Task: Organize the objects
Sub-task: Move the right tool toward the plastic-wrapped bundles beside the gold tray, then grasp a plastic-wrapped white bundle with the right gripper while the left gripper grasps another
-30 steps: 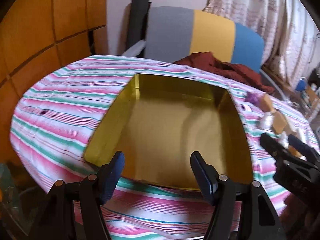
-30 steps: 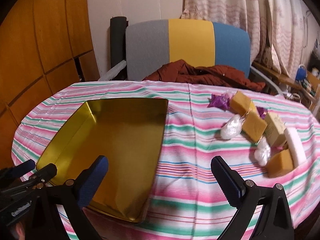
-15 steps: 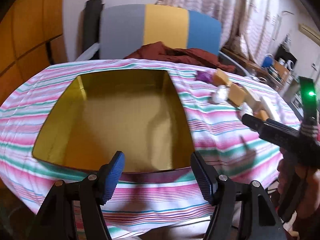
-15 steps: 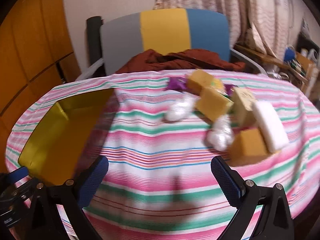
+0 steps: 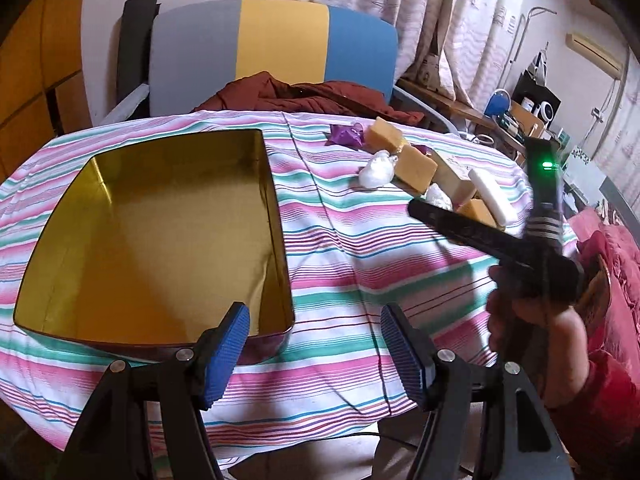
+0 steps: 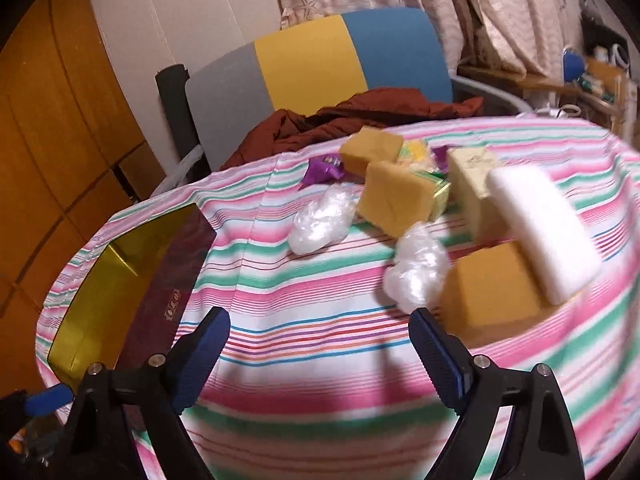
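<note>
The gold tin (image 5: 160,240) sits empty on the striped desk (image 5: 360,272). Right of the tin lie tan blocks (image 6: 394,200), clear wrapped bundles (image 6: 416,276) and a white bar (image 6: 544,232). Left tongs (image 5: 314,354) hover released beside the tin; right tongs (image 6: 320,360), just narrowing, grasp nothing.

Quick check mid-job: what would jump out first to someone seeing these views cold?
The big empty gold-lined rectangular tin sits on the pink-and-green striped tablecloth. Beyond the open right gripper, yellow sponge blocks, a white foam bar and crumpled clear plastic wraps cluster together. The left gripper is open and empty.
</note>
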Tool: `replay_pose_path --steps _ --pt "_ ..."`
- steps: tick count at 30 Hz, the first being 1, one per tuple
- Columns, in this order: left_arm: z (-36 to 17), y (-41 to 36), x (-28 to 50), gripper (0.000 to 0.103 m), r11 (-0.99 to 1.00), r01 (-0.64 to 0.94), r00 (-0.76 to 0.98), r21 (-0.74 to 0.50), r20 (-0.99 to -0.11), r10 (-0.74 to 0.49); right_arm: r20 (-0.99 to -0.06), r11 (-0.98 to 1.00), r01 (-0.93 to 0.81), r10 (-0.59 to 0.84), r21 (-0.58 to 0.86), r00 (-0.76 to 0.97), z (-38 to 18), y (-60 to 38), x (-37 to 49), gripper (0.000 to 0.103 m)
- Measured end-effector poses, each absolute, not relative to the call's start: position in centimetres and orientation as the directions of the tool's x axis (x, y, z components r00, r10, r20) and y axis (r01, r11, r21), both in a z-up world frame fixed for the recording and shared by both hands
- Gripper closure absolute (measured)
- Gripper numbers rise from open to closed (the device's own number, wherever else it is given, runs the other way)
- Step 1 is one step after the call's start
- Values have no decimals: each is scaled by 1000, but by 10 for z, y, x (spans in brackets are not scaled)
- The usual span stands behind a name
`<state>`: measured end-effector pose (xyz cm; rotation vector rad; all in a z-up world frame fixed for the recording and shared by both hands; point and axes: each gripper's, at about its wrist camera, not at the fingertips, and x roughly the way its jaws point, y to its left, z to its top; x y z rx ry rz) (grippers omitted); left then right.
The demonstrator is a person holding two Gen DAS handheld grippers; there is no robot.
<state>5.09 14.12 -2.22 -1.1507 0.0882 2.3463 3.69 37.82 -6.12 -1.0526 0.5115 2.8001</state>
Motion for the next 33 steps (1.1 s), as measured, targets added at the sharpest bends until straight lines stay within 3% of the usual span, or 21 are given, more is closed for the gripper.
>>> replay_pose_path --steps 6,13,15,16,20,23,33 --pt "-21 149 47 34 -862 -482 -500 -158 -758 418 -692 -913 -359 131 195 -710 -81 400 23 14" --pt "-22 171 31 34 -840 -503 -452 -205 -766 458 -676 -877 -401 127 266 -726 -91 430 7 15" --pt "-21 181 27 34 -840 -513 -459 -174 -771 441 -680 -871 -408 124 275 -723 -92 435 1 24" --pt "-21 186 26 34 -839 -520 -462 -163 -772 436 -684 -868 -409 117 283 -720 -93 438 -1 34" --pt "-24 206 11 34 -829 -536 -444 -159 -782 437 -689 -856 -426 120 293 -714 -94 448 -3 58" --pt "-27 225 -3 34 -825 -551 -448 -126 -789 420 -687 -852 -424 110 306 -718 -95 453 0 63" --pt "-35 296 -68 34 -781 -624 -459 -40 -790 407 -659 -881 -376 103 287 -745 -98 447 18 64"
